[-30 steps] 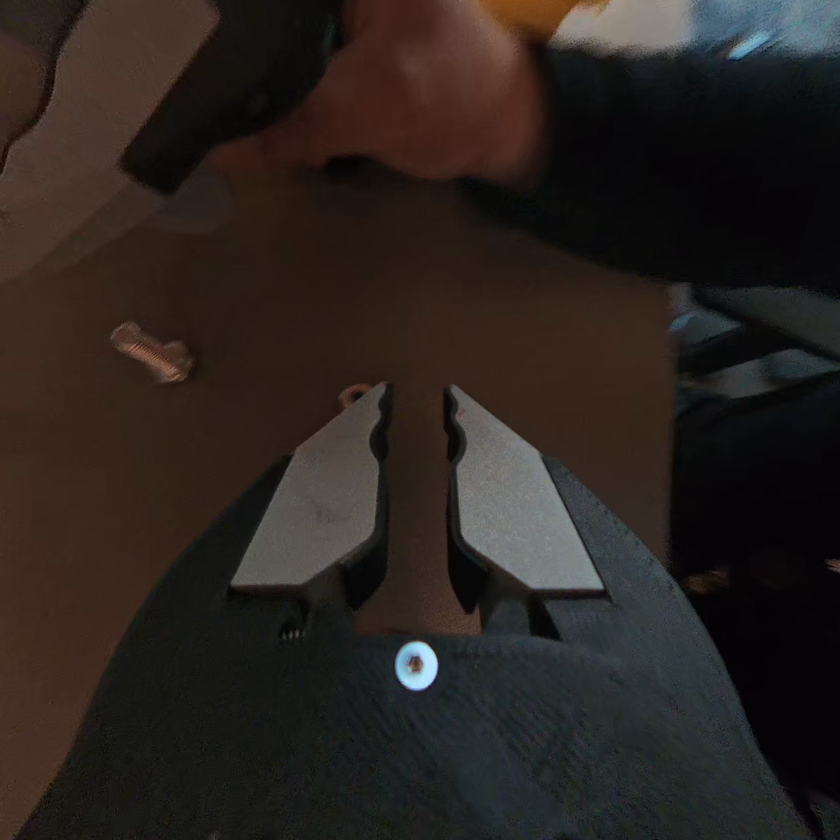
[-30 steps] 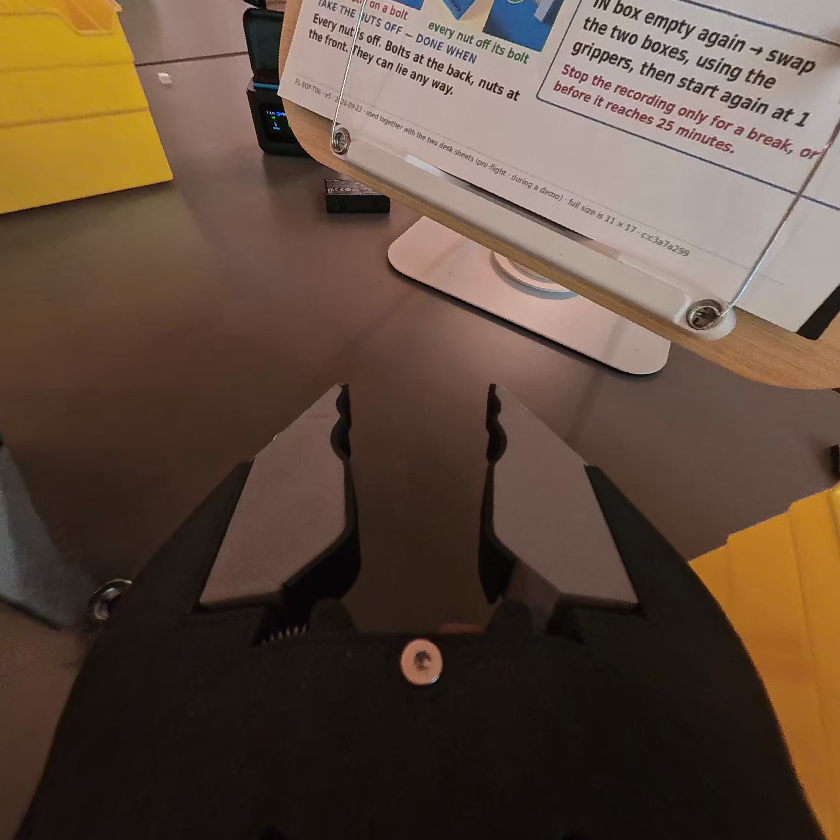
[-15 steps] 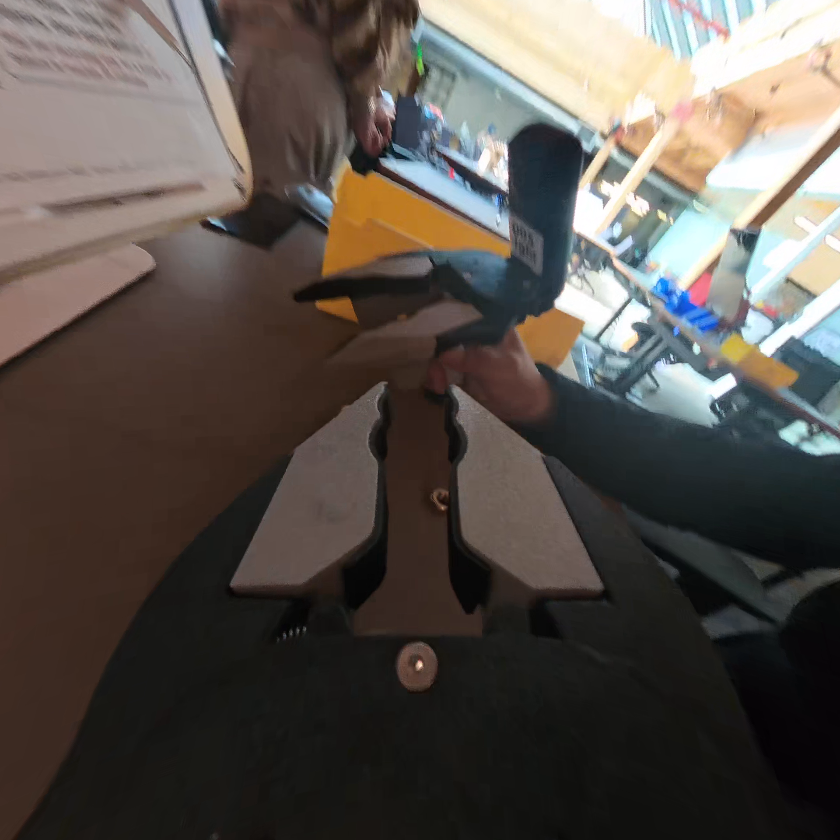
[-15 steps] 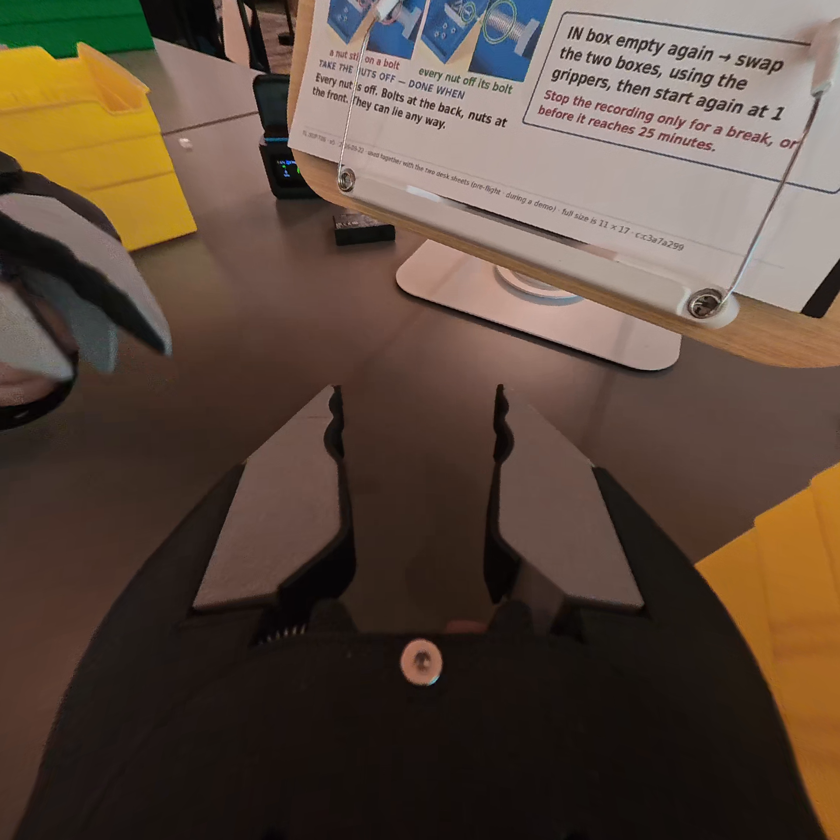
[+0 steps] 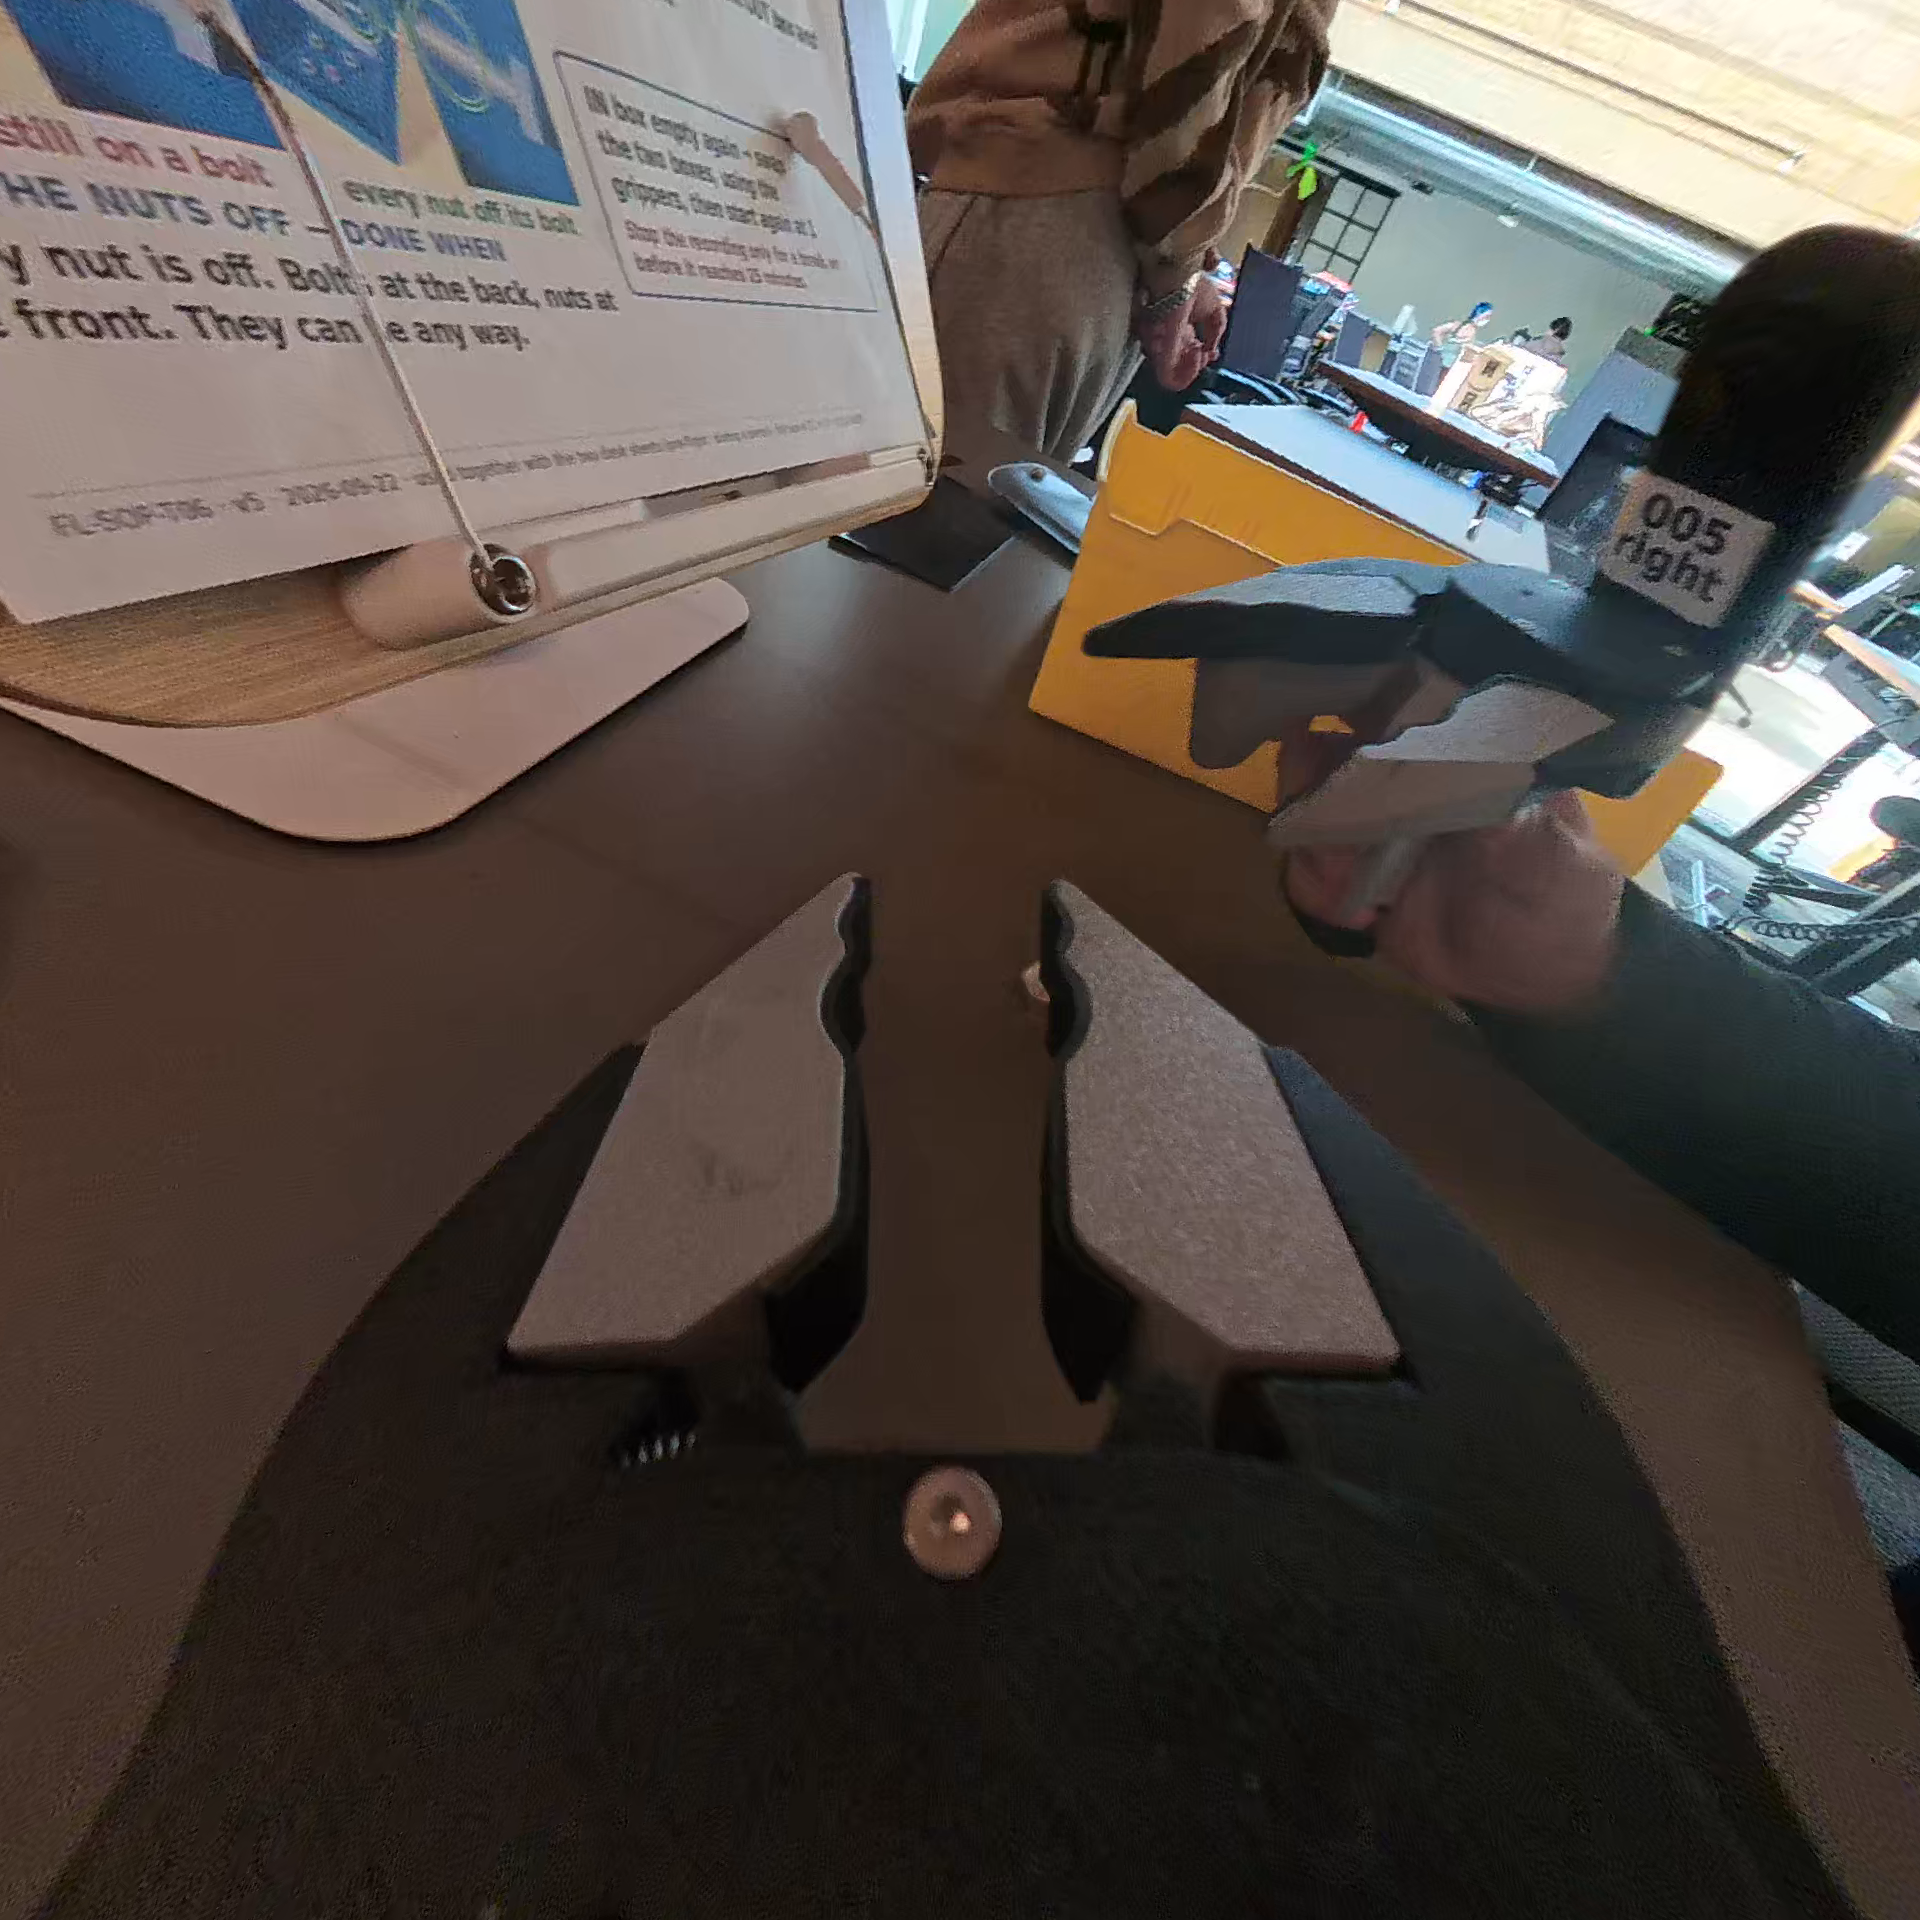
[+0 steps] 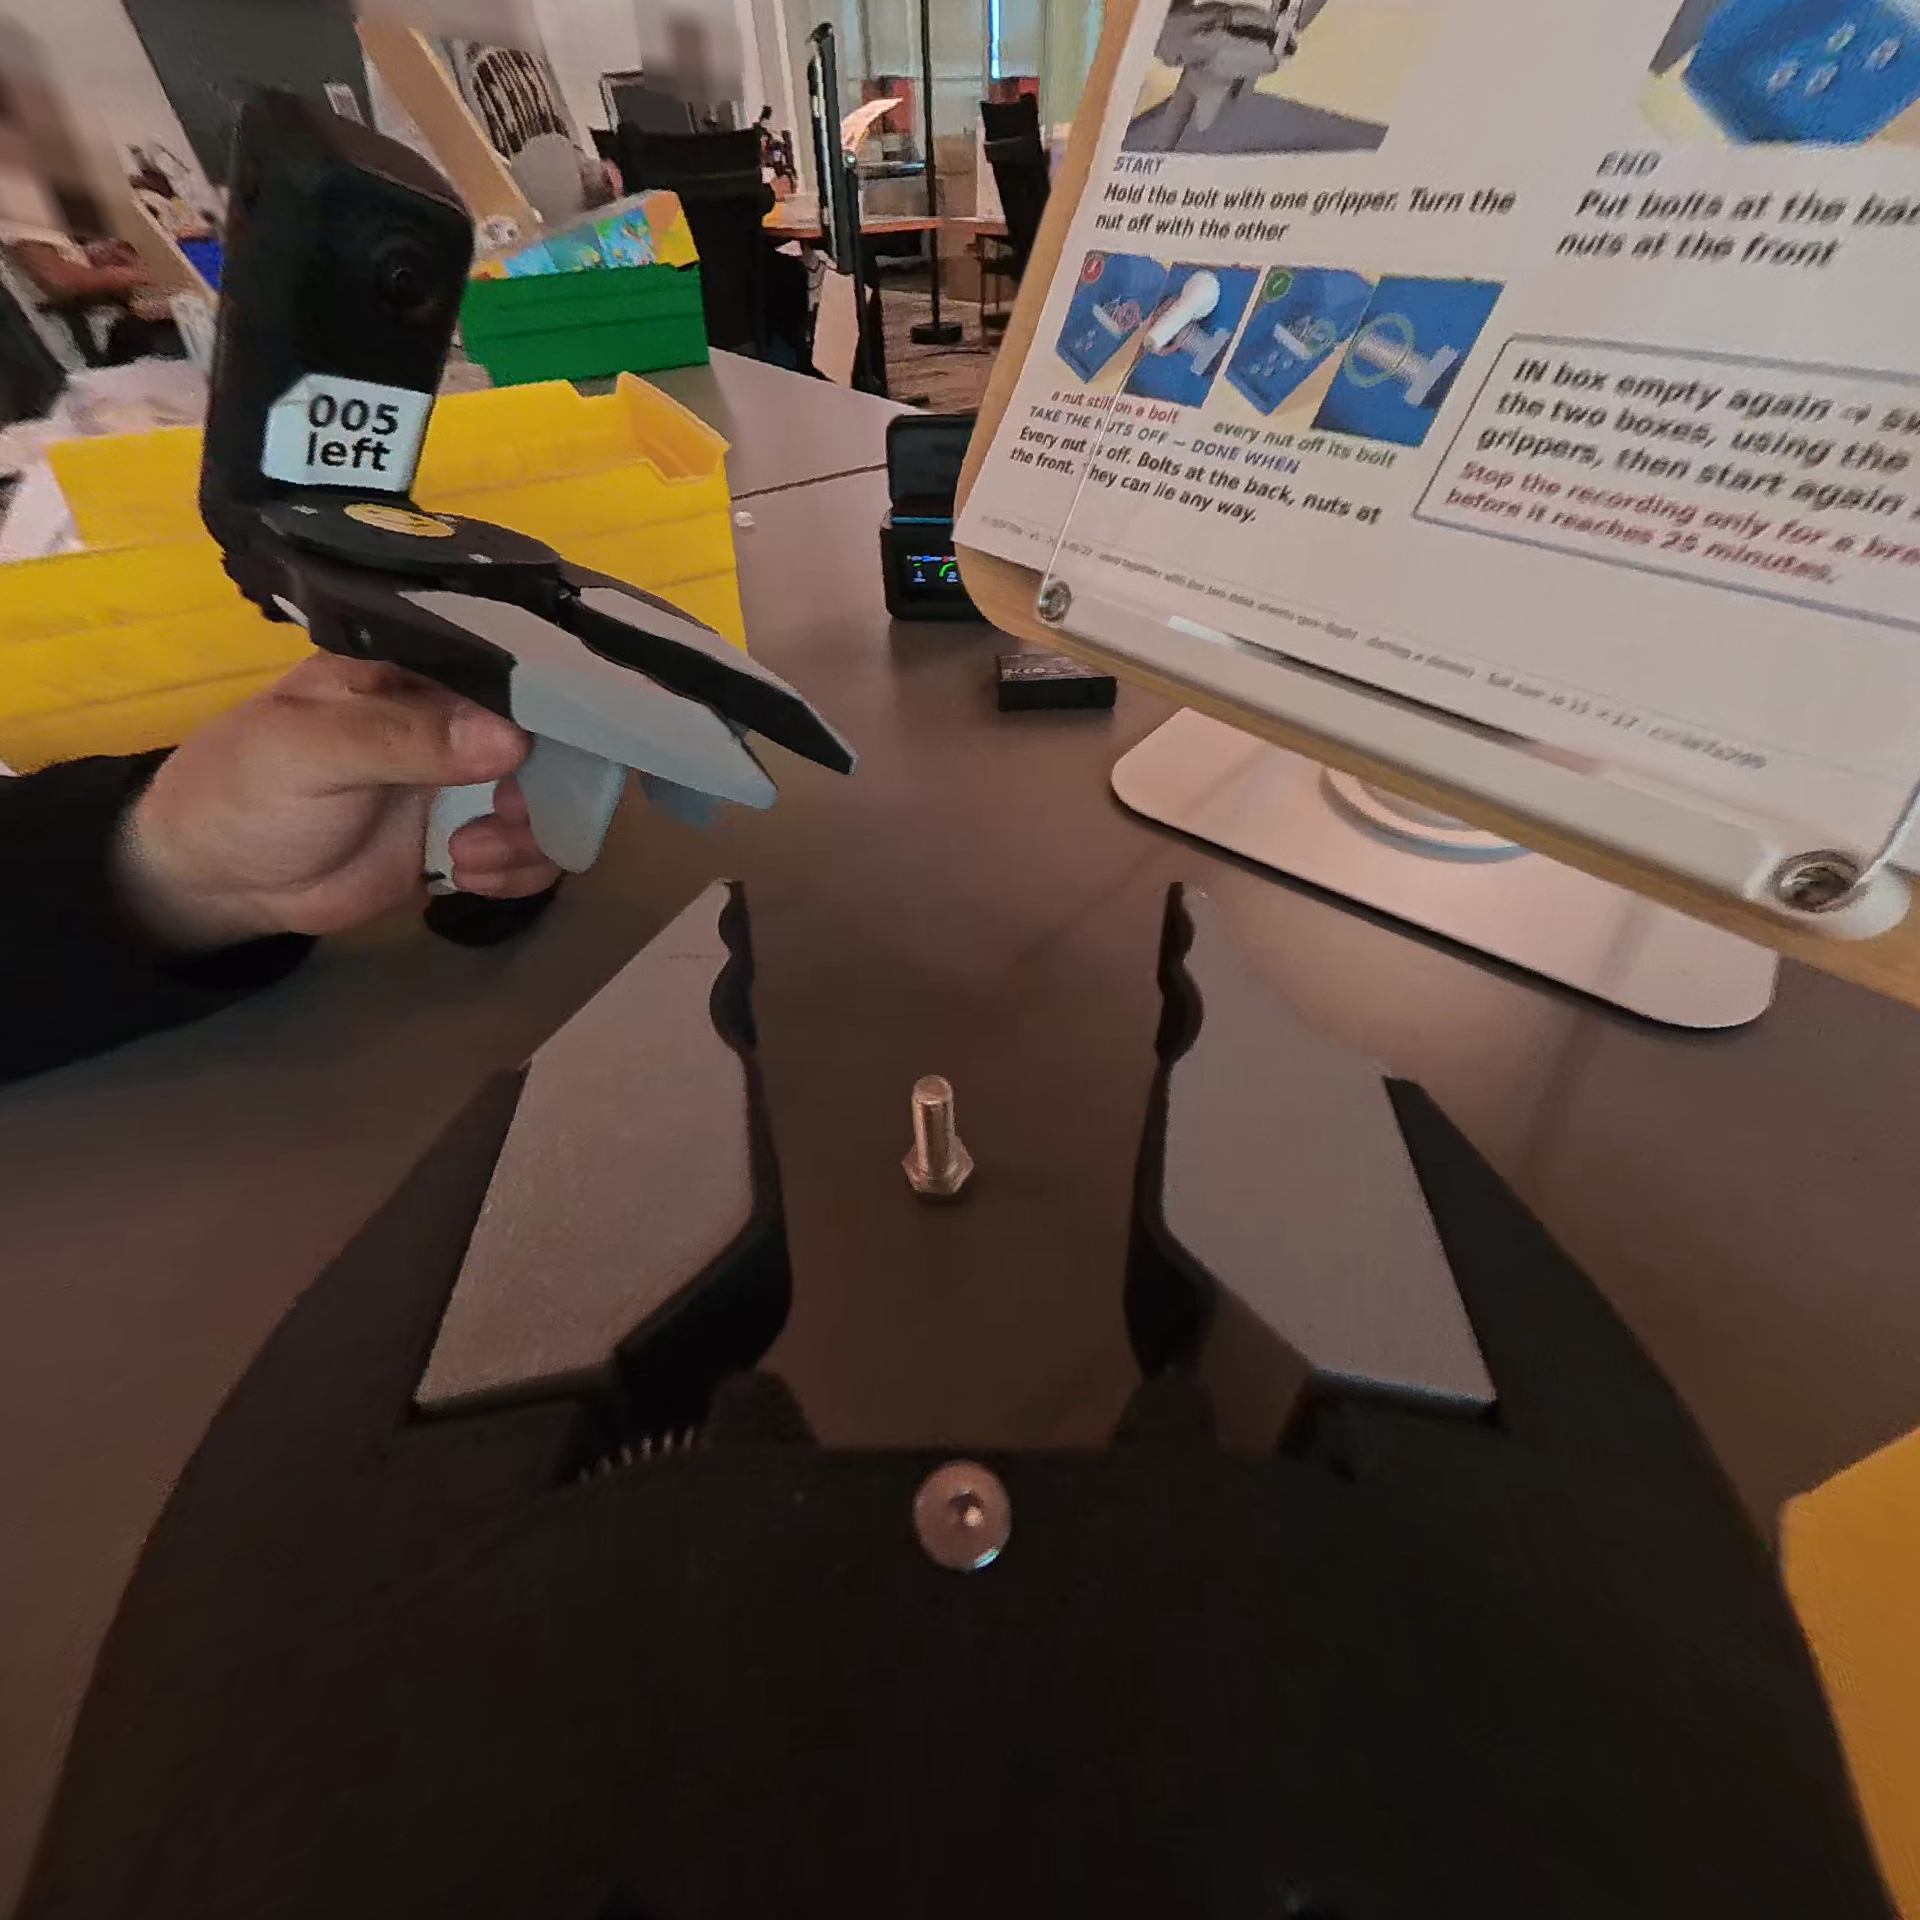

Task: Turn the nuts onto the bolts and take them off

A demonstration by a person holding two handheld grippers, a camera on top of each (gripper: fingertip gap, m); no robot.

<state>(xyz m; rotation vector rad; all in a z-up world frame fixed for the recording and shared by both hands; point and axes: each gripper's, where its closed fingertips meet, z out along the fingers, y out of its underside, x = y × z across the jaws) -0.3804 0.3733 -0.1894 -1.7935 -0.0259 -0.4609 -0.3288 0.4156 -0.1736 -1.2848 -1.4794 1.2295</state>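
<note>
One bolt stands head-down on the dark table. The right gripper gapes wide and empty around it. The left gripper, part open, holds nothing; two yellow bins sit far back.

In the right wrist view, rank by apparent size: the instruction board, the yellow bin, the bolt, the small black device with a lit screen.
1. instruction board, though nearness inflates it
2. yellow bin
3. black device
4. bolt
</note>
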